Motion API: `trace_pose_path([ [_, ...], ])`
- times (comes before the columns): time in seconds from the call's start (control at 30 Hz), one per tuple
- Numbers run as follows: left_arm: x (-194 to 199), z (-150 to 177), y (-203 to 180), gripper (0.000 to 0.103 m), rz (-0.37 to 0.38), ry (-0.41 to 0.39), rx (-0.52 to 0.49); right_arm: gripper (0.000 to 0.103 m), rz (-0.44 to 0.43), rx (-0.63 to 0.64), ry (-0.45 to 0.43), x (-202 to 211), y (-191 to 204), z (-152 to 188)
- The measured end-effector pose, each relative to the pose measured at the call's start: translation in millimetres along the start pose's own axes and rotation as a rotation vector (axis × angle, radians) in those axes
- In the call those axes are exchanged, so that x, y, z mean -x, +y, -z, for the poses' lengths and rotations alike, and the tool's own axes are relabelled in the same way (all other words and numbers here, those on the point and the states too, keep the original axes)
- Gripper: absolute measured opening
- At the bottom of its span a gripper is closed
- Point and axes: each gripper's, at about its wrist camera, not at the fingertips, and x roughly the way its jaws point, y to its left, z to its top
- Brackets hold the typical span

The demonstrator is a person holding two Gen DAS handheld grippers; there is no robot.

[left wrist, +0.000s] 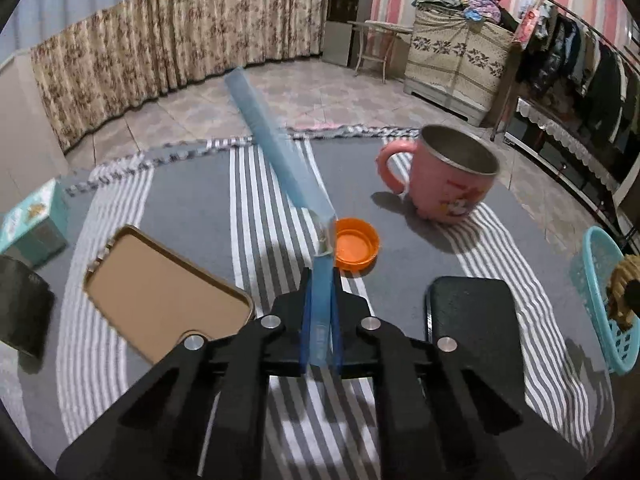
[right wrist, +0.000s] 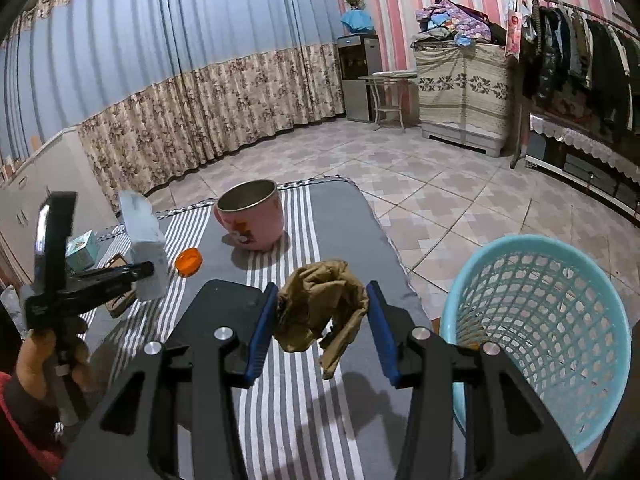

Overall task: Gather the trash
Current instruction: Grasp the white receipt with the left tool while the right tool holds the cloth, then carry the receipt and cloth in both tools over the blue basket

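Observation:
My left gripper (left wrist: pixel 321 276) is shut on the lower end of a long, flat, translucent blue plastic wrapper (left wrist: pixel 276 148), which sticks up and away to the left over the table. In the right wrist view the same wrapper (right wrist: pixel 144 232) looks pale, pinched in the left gripper (right wrist: pixel 140 270) that a hand (right wrist: pixel 36 356) holds. My right gripper (right wrist: pixel 322 287) is shut on a crumpled brown paper (right wrist: pixel 320 312), lifted above the striped cloth, left of a teal mesh basket (right wrist: pixel 540 320). An orange bottle cap (left wrist: pixel 356 244) lies open side up just beyond the left fingertips.
A pink mug (left wrist: pixel 448 176) stands at the far right of the striped grey cloth. A brown flat tray (left wrist: pixel 160 292) and a teal box (left wrist: pixel 32 220) sit at the left, a black flat slab (left wrist: pixel 472 320) at the right. The basket (left wrist: pixel 600 292) stands past the table's right edge.

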Motion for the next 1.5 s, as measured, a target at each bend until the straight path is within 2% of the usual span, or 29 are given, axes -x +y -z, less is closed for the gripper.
trace_pose_path([
  [0.17,49,7,-11,0.007,-0.055,-0.093,-0.069,0.045,0.001,0.010,-0.023,13,-2,1],
  [0.3,85,11,-20,0.007,-0.070,-0.148,-0.106,0.045,0.007,0.010,-0.044,28,-9,1],
  [0.47,121,18,-44,0.007,-0.068,-0.210,-0.160,0.045,0.034,-0.011,-0.075,54,-29,3],
  [0.67,144,25,-89,0.007,-0.011,-0.262,-0.228,0.045,0.087,-0.061,-0.095,79,-69,12],
  [0.83,145,28,-134,0.007,0.066,-0.277,-0.287,0.045,0.140,-0.109,-0.100,95,-105,19],
  [1.07,130,35,-204,0.007,0.191,-0.266,-0.347,0.045,0.239,-0.141,-0.111,109,-155,25],
  [1.23,113,41,-255,0.007,0.289,-0.247,-0.387,0.045,0.277,-0.164,-0.108,113,-181,25],
  [1.33,103,48,-280,0.007,0.331,-0.240,-0.407,0.045,0.286,-0.179,-0.100,110,-195,27],
  [1.5,82,51,-311,0.007,0.352,-0.220,-0.443,0.045,0.298,-0.186,-0.088,104,-208,28],
])
